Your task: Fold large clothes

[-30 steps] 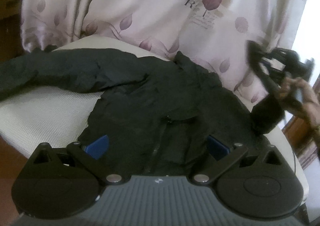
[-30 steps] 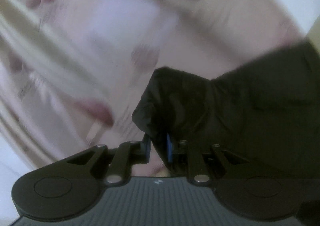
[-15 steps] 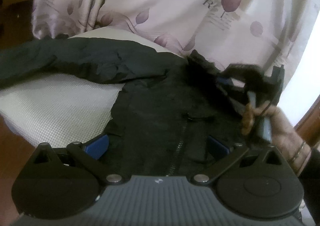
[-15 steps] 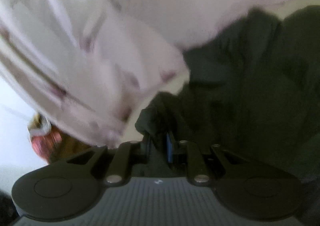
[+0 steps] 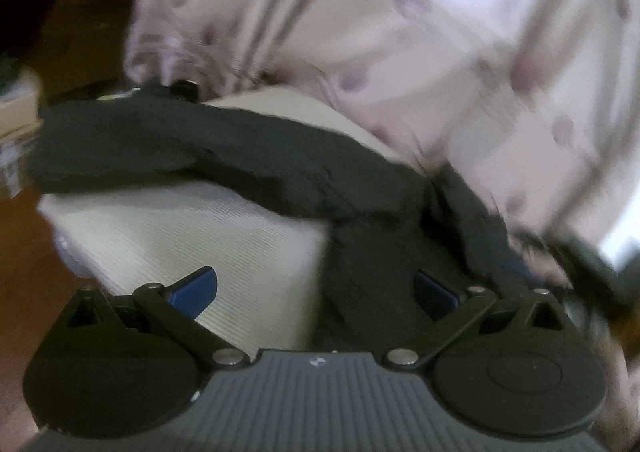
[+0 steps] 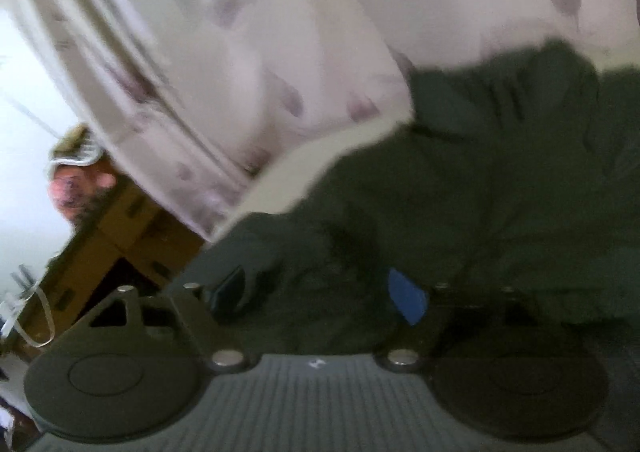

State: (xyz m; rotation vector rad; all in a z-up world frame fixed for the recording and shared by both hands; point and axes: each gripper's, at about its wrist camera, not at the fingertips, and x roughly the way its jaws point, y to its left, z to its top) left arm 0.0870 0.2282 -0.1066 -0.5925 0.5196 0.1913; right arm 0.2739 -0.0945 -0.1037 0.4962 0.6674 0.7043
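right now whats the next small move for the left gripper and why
Probably swing the left gripper toward the long sleeve and take its end. Its fingers are spread wide with nothing between them, and that sleeve lies stretched out flat across the white cushion, not yet folded in. The right gripper is open above the jacket body.

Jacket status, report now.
Both grippers open: left, right. Jacket on the table, one sleeve spread out. Curtain close behind.

Your bare counter [image 5: 192, 236] lies open at left; the curtain [image 5: 400, 31] closes off the far edge beyond the jacket [image 5: 240, 155].
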